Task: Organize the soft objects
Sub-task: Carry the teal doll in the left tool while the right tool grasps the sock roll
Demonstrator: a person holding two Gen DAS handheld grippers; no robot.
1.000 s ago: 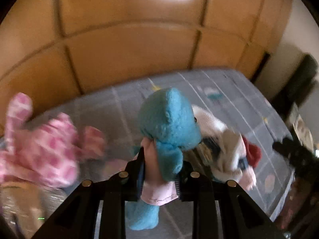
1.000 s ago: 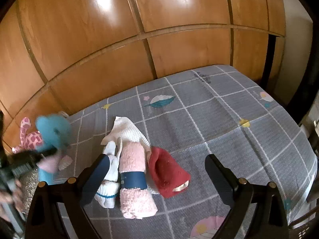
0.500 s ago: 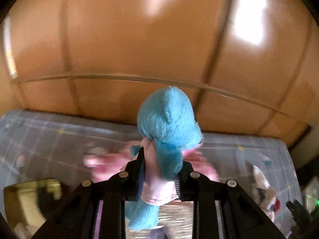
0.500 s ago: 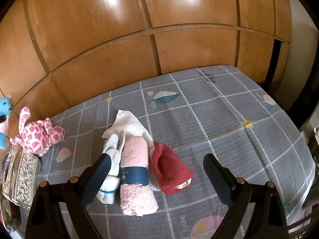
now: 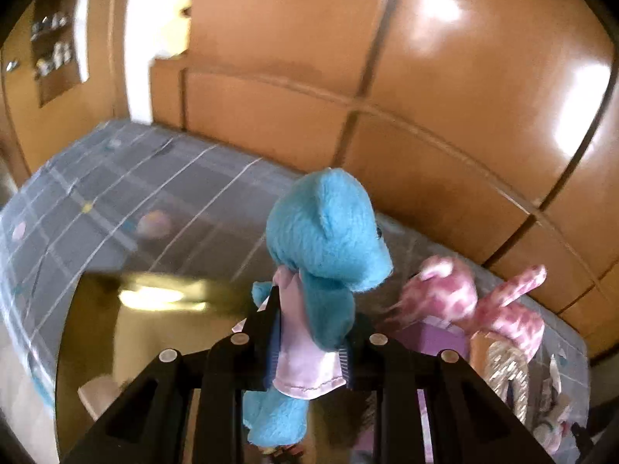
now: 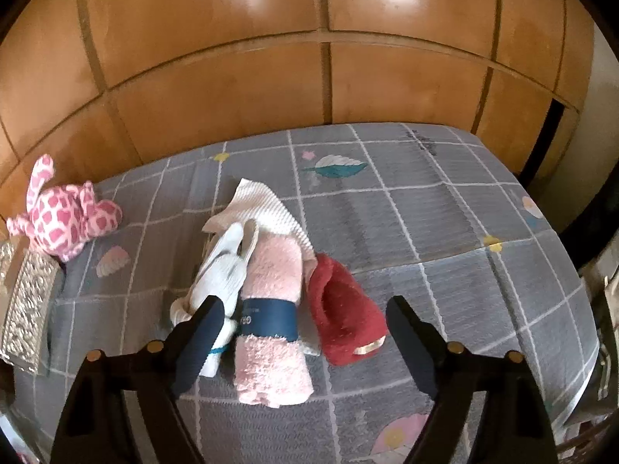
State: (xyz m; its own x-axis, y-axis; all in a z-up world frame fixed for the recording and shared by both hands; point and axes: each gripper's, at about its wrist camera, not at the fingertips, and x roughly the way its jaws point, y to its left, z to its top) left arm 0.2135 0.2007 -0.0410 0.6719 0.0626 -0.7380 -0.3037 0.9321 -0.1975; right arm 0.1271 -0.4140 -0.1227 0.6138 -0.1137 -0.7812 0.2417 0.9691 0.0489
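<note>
My left gripper [image 5: 311,332] is shut on a blue plush toy [image 5: 325,247] in a pale pink dress and holds it in the air above a shiny gold container [image 5: 127,332]. A pink spotted plush [image 5: 476,305] lies just to its right; it also shows in the right wrist view [image 6: 64,212] at the bed's left edge. My right gripper [image 6: 305,332] is open and empty above a pile on the bed: a rolled pink towel [image 6: 272,321] with a blue band, white socks [image 6: 218,274], a white cloth [image 6: 257,208] and a red slipper [image 6: 346,313].
The grey checked bedspread [image 6: 425,201] runs to a wooden panelled wall [image 6: 271,58]. A glittery silver box [image 6: 25,301] sits at the bed's left edge, near the pink plush. A purple surface [image 5: 429,338] shows beneath that plush in the left wrist view.
My left gripper has swung left with the blue plush, from over the towel pile, past the pink plush, to above the gold container. My right gripper has edged closer to the towel pile.
</note>
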